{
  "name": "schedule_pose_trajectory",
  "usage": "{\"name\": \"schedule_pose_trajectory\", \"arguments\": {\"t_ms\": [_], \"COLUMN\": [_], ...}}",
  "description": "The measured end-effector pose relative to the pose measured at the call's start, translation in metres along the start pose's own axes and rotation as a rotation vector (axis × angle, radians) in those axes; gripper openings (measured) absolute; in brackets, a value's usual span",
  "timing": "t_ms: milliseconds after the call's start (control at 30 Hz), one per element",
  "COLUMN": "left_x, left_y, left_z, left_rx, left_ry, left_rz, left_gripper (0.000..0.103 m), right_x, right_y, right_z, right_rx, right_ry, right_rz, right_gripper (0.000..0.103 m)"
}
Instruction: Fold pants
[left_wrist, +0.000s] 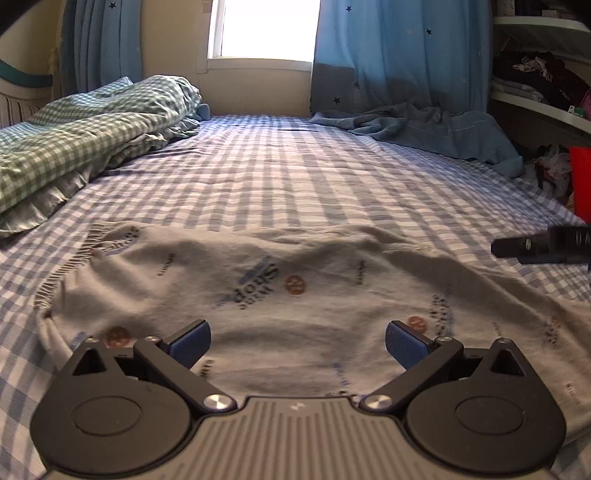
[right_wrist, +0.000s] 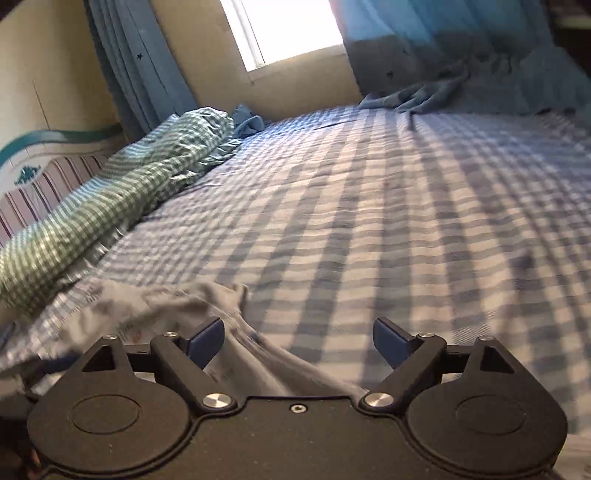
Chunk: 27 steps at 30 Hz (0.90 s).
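The pants (left_wrist: 295, 295), soft grey jersey printed with dark lettering and small rust-coloured round badges, lie spread and rumpled on the blue-and-white checked bedsheet (left_wrist: 295, 166) just ahead of the left gripper (left_wrist: 297, 345). One edge at the left shows a dark zigzag stitched hem. The left gripper's black arms stand wide apart, its blue pads (left_wrist: 194, 341) holding nothing.

The right wrist view shows only a crumpled corner of the same pants (right_wrist: 192, 306), blurred, with a fold running under the right gripper (right_wrist: 298, 343). Its jaws are spread wide, and the cloth lies below them, not pinched.

Only the left view shows the right gripper's dark fingers (left_wrist: 532, 246) entering from the right edge, a red container (left_wrist: 580, 184) and cluttered shelves (left_wrist: 546, 99). Both views show the puffy green gingham duvet (left_wrist: 74, 147) bunched along the left, the starred blue curtain (left_wrist: 402, 55) and the bright window (left_wrist: 266, 29).
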<state>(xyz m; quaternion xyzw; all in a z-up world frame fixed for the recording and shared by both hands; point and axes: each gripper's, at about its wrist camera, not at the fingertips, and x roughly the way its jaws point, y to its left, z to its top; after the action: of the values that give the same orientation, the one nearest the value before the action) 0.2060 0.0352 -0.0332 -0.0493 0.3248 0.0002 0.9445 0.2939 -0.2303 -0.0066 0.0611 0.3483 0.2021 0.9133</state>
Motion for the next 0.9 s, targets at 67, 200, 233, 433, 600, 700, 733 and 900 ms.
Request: {"name": "schedule_pose_trajectory", "arguments": {"t_ms": [67,200,233,433,600,700,733,900], "left_x": [0.003,0.011,0.009,-0.013,-0.014,-0.006,-0.002,0.026], "left_y": [-0.018,-0.056,-0.064,-0.067,-0.095,-0.139,-0.157,-0.246], "left_z": [0.001,-0.015,-0.022,-0.032,-0.019,-0.012,-0.009,0.0], "left_rx": [-0.002,0.108,0.162,0.166,0.146,0.218,0.24,0.287], "left_ry": [0.026,0.093,0.092,0.106,0.123,0.101,0.093,0.082], "left_rz": [-0.021,0.016,0.051,0.069,0.041,-0.048,-0.074,-0.214], "left_gripper": [0.103,0.102,0.102,0.102,0.103,0.103,0.103,0.103], "right_x": [-0.014,-0.027,-0.031,-0.085,-0.135,-0.161,-0.166,-0.2], "right_y": [0.0,-0.008,-0.014,-0.072,-0.103,-0.113,-0.116,-0.143], "right_z": [-0.02,-0.061,-0.069,-0.092,-0.122,-0.146,-0.154,-0.186], "right_rx": [-0.076,-0.24,-0.272,-0.29,-0.321,-0.345,-0.354,-0.372], "right_ry": [-0.02,-0.031,-0.026,-0.077,-0.133,-0.159,-0.152,-0.192], "right_rz": [-0.109,-0.327,-0.366,-0.516,-0.657,-0.674,-0.688,-0.805], "right_gripper": [0.093,0.093,0.093,0.098,0.102,0.102,0.102,0.102]}}
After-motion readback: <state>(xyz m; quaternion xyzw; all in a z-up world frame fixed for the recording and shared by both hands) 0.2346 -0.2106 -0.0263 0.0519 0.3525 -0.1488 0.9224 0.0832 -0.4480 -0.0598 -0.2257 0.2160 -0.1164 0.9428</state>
